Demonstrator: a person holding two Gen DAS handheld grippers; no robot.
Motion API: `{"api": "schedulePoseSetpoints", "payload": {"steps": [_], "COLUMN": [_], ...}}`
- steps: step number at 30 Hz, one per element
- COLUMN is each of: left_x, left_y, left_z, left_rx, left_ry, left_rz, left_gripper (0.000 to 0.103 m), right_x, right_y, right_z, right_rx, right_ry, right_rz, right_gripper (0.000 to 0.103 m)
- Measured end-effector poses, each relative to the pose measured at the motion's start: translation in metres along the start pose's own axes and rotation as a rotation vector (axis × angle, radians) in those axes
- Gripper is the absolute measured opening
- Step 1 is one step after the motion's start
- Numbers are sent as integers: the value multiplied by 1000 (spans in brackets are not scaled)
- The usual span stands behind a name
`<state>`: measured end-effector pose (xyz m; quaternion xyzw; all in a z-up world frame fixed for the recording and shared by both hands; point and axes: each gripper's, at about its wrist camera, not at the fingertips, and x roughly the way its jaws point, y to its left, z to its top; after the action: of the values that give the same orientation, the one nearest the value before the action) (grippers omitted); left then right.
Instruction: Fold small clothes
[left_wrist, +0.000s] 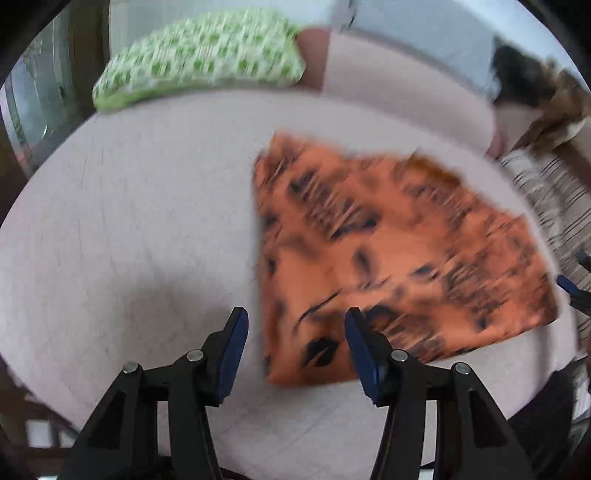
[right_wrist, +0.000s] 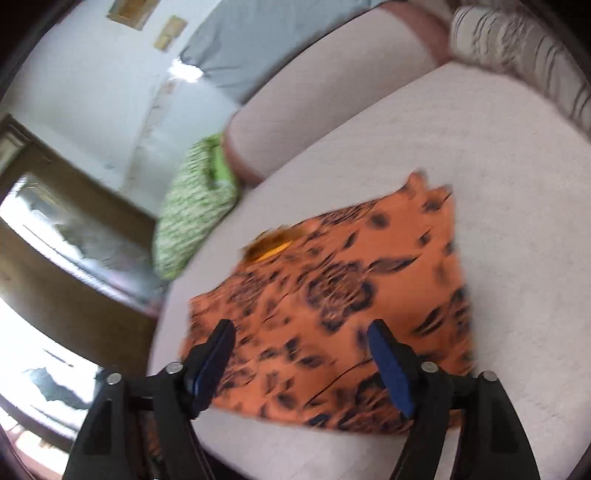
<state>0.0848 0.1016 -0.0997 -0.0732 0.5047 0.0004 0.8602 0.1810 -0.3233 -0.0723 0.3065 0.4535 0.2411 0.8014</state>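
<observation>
An orange garment with a dark floral print (left_wrist: 388, 251) lies flat and folded on the pale sofa seat (left_wrist: 129, 221). It also shows in the right wrist view (right_wrist: 343, 302). My left gripper (left_wrist: 295, 321) is open and empty, above the garment's near left corner. My right gripper (right_wrist: 301, 332) is open and empty, above the garment's near edge. The right gripper's blue tip shows at the right edge of the left wrist view (left_wrist: 569, 286). Both views are blurred by motion.
A green and white patterned cushion (left_wrist: 199, 55) lies at the back left of the seat (right_wrist: 498, 184), and it also shows in the right wrist view (right_wrist: 192, 214). A striped cushion (right_wrist: 517, 51) sits at the right end. The sofa backrest (left_wrist: 399, 81) runs behind.
</observation>
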Motion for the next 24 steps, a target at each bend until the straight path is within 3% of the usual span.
{"api": "schedulePoseSetpoints", "payload": {"steps": [1,2,4,6,9,11,14,17,18,20,21,22,24], "left_x": [12,8,-9,-30,-48,-45,-21,19,23,18,13,3,-21], "left_y": [8,9,5,4,-9,-25,-41,-38,-38,-46,-48,-48,-43], "left_z": [-4,-1,5,9,20,27,31,23,20,17,17,20,33], "left_rx": [-34,-33,-4,10,50,70,91,83,101,166,169,160,138], "left_ry": [36,27,2,-68,-141,-152,-115,-27,-33,-46,-42,-52,-135], "left_rz": [-12,-14,44,37,5,-40,-44,0,9,46,52,38,-5], "left_gripper": [56,56,54,54,57,59,59,59,58,59,59,59,59], "right_x": [16,21,5,-11,-18,-11,17,35,52,66,68,66,54], "right_y": [-22,-40,-37,-17,5,11,6,-15,-26,-57,-69,-74,-57], "right_z": [-8,-14,-9,-4,11,24,45,68,75,88,91,93,97], "right_rx": [47,108,110,40,-31,-67,-37,39,82,149,199,232,154], "right_ry": [65,74,29,-4,-4,-3,12,13,20,17,4,-10,-38], "right_rz": [-88,-76,-59,-156,-72,-62,-38,15,15,-110,-122,-86,-59], "right_gripper": [87,85,82,83,83,83,83,83,83,83,83,83,83]}}
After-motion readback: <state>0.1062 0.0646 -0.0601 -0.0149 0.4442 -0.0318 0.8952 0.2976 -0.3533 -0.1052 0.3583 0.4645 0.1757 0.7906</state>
